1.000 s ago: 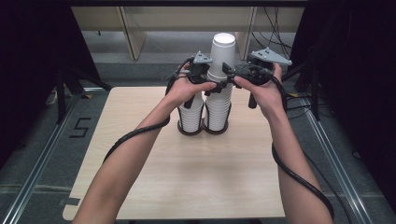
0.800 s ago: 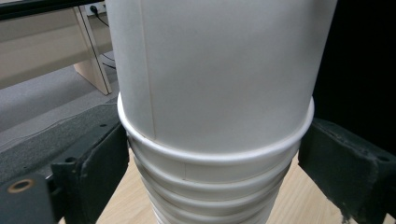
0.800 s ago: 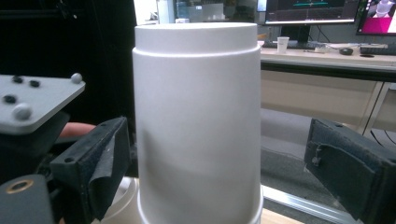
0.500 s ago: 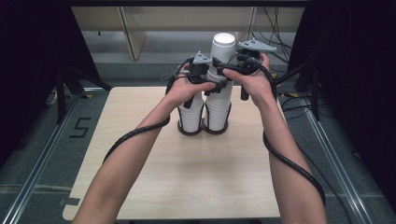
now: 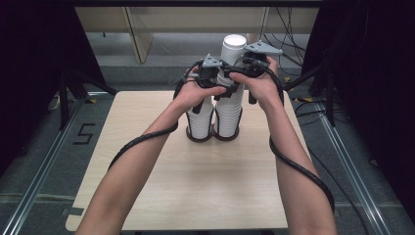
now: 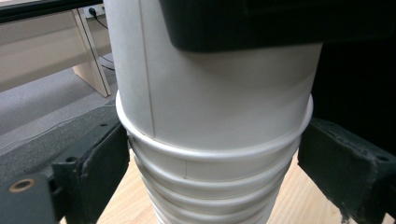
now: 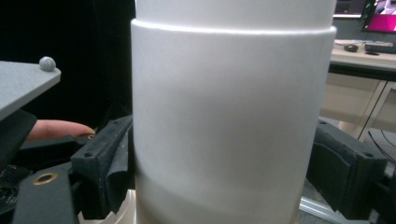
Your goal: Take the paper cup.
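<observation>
Worktop point(image 5: 195, 196): light wood, dark surroundings.
Cup stacks point(image 5: 215, 117): two, side by side near the far edge, centred.
Left tongs point(image 5: 211, 87): clamped on the taller stack point(image 6: 210, 177).
Right tongs point(image 5: 240, 78): jaws just closing on its top cup point(image 7: 229, 116), pads pressing.

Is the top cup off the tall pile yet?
Not yet. Done: both claws are around the taller cup stack. In hand: the left claw steadies the lower cups, and the right claw, jaws just closing, pinches the top cup. Left: lifting that cup free; it is still nested.
</observation>
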`<state>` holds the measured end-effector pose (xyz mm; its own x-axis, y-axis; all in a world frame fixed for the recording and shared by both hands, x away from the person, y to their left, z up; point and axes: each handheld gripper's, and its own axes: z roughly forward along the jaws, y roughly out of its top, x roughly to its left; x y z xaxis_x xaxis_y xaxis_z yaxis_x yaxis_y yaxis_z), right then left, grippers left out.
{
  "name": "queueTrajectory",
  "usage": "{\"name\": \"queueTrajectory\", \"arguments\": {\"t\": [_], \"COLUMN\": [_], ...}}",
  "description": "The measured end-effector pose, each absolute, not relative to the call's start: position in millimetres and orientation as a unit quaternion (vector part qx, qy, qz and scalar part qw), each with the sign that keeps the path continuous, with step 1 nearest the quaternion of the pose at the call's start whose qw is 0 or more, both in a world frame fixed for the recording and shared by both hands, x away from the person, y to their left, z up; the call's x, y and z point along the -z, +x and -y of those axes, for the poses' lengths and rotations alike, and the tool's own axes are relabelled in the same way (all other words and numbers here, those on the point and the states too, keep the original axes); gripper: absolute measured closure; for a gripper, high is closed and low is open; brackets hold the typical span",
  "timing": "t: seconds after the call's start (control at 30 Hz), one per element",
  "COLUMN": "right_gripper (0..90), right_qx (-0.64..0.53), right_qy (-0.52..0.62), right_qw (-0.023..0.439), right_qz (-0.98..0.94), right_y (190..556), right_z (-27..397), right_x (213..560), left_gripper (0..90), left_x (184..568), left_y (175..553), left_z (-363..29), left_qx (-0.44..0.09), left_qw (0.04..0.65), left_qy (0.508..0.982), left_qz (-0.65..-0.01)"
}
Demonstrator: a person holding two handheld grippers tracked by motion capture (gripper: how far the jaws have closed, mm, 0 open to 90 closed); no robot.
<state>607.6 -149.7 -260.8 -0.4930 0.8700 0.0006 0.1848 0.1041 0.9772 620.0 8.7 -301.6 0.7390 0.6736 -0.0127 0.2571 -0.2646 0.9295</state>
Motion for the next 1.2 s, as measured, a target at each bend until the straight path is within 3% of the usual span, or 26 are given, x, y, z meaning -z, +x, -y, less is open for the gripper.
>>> {"name": "queueTrajectory", "arguments": {"t": [1.2], "right_gripper": [19.0], "right_qx": [-0.621], "right_qy": [0.368], "right_qw": [0.372], "right_qz": [-0.584], "right_y": [587], "right_z": [158], "right_x": [203], "left_gripper": [9.2], "left_x": [302], "left_y": [620], "left_z": [-9], "left_qx": [-0.202], "left_qw": [0.521], "left_qy": [0.773], "left_qz": [-0.3]}}
